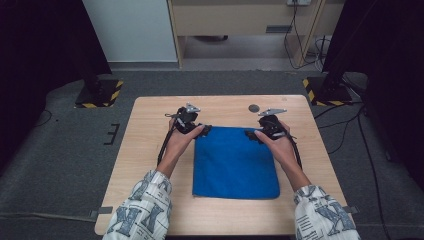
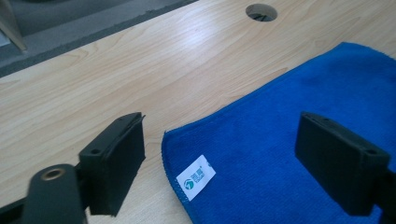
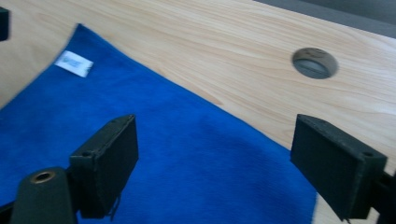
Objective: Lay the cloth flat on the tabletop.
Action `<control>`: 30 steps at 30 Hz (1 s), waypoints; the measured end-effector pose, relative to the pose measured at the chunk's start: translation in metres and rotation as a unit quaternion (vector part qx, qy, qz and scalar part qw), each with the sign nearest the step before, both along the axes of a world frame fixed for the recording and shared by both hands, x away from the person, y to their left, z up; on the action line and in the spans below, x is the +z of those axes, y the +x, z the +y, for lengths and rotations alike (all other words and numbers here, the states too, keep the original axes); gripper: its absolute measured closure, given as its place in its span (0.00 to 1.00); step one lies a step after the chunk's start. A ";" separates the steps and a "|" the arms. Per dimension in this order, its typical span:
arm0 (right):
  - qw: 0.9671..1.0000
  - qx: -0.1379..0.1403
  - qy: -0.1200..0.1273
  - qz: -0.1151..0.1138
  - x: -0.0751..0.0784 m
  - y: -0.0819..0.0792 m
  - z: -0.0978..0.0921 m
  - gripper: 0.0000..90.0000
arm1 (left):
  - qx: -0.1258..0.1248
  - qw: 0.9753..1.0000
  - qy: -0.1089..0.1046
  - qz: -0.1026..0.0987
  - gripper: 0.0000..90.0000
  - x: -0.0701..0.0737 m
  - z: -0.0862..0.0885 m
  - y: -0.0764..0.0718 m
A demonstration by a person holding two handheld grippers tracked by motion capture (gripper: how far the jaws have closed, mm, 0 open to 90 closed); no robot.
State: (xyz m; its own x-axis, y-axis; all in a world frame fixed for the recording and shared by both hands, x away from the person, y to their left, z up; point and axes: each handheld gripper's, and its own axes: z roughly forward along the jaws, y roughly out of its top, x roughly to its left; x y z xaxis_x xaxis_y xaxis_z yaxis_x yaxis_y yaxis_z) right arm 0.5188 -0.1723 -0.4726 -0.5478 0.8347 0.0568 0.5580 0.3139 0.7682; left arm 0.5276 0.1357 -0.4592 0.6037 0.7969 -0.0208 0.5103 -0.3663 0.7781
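A blue cloth (image 1: 235, 162) lies flat on the wooden table (image 1: 150, 155). My left gripper (image 1: 205, 130) sits at its far left corner, jaws open, with the corner and its white label (image 2: 196, 178) lying between them on the table. My right gripper (image 1: 251, 135) is at the far right corner, also open, its jaws spread over the cloth's far edge (image 3: 224, 154). The same white label (image 3: 74, 63) appears far off in the right gripper view. Neither gripper holds anything.
A round cable hole (image 1: 254, 108) is in the table beyond the cloth, seen also as the hole (image 2: 261, 12) in the left gripper view and the hole (image 3: 315, 63) in the right gripper view. Black stand bases with yellow striping (image 1: 99, 94) sit on the floor past the table corners.
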 end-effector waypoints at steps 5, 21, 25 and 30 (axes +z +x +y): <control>1.000 0.023 0.004 -0.006 0.004 -0.008 0.008 0.15 | -0.015 1.000 -0.002 -0.008 0.10 0.004 -0.002 -0.003; 0.996 0.085 0.009 -0.016 0.009 -0.034 0.041 0.20 | -0.007 1.000 0.013 -0.018 0.10 0.006 0.003 -0.004; 0.994 0.105 0.005 -0.029 0.012 -0.041 0.053 0.20 | -0.007 1.000 0.008 -0.016 0.09 0.006 0.006 -0.004; 0.991 0.132 0.015 -0.019 0.012 -0.053 0.072 0.20 | -0.007 1.000 0.005 -0.011 0.10 0.005 0.009 -0.005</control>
State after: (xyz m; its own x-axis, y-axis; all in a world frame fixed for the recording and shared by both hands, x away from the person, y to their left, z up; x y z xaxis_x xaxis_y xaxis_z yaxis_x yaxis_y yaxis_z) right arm 0.4659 -0.1005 -0.4608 -0.7486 0.6608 0.0540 0.4295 0.4213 0.7988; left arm 0.5223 0.1452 -0.4538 0.6151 0.7885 -0.0001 0.4886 -0.3810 0.7850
